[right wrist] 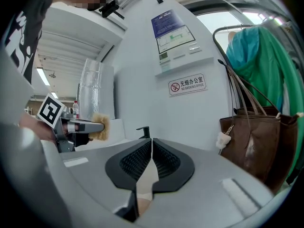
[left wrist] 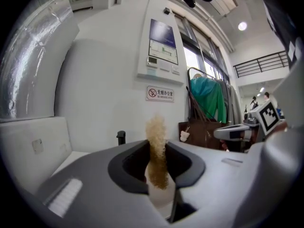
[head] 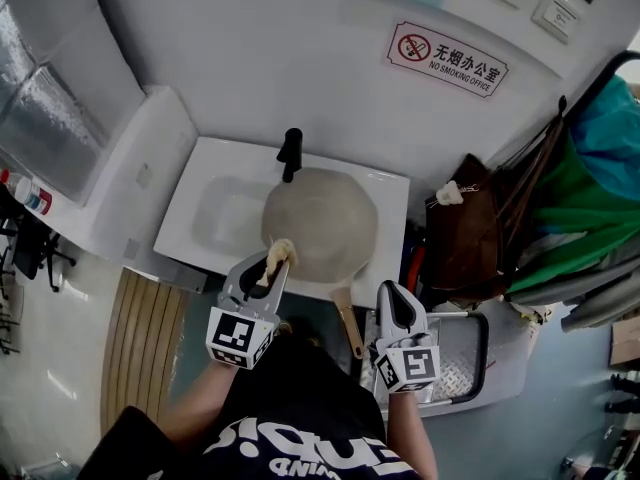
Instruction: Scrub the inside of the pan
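A grey round pan (head: 325,218) rests across the white sink (head: 205,203), its wooden handle (head: 348,326) pointing toward me. My left gripper (head: 268,270) hangs over the pan's near rim, shut on a tan scrub pad (head: 278,256). The left gripper view shows the pad (left wrist: 156,151) standing upright, pinched between the dark jaws. My right gripper (head: 395,296) is just right of the handle and apart from it; its ribbed jaws are shut together with nothing between them (right wrist: 151,148). The right gripper view also shows the left gripper (right wrist: 78,126) with the scrub pad (right wrist: 100,126).
A black faucet (head: 291,153) stands at the sink's back edge. A brown bag (head: 470,233) and green and blue clothes (head: 590,168) hang on a rack at the right. A metal tread plate (head: 455,353) lies low right, a slatted wooden mat (head: 145,333) low left.
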{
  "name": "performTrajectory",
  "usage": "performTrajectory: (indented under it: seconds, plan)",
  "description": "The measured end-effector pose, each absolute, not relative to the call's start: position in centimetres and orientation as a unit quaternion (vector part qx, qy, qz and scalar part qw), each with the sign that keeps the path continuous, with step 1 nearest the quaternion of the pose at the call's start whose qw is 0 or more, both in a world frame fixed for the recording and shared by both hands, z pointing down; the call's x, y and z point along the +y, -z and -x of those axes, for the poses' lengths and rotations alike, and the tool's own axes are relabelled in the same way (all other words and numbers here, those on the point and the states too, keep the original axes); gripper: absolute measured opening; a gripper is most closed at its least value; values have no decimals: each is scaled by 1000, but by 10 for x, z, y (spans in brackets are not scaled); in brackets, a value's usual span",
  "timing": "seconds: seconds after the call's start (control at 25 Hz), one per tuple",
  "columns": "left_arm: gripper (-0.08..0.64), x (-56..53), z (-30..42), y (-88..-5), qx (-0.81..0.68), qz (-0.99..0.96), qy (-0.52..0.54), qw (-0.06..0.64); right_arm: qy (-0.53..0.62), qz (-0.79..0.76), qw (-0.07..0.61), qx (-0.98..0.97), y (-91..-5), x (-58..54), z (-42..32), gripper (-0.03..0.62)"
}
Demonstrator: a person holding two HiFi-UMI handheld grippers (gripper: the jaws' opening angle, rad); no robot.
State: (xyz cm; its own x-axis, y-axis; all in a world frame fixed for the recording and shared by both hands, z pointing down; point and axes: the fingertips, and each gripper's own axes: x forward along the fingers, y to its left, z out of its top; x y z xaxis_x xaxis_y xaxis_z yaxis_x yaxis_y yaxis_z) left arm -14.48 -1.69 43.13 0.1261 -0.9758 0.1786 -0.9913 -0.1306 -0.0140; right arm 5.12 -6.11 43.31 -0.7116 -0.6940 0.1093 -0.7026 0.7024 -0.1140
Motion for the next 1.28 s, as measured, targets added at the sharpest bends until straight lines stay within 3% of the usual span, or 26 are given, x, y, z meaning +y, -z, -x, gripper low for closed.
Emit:
performTrajectory:
  seconds: [0.56,0.68,0.84,1.28]
  plan:
    - [67,-64,144,-438,-615,-783,-75,56,-64,-402,5,-913,-416,-84,-43,11]
    - [67,-69,144,-436,-608,-789,-73,50,-68,-404,1,-912,-415,-87,-39,60]
    - [67,-72,144,-436,-602,-794,-73,49,-87,-411,1,-907,-419,-92,-40,216]
    - [67,-79,146,-440,-583,-808,-69,57,-108,-386,101,-911,-458,-78,-23,218]
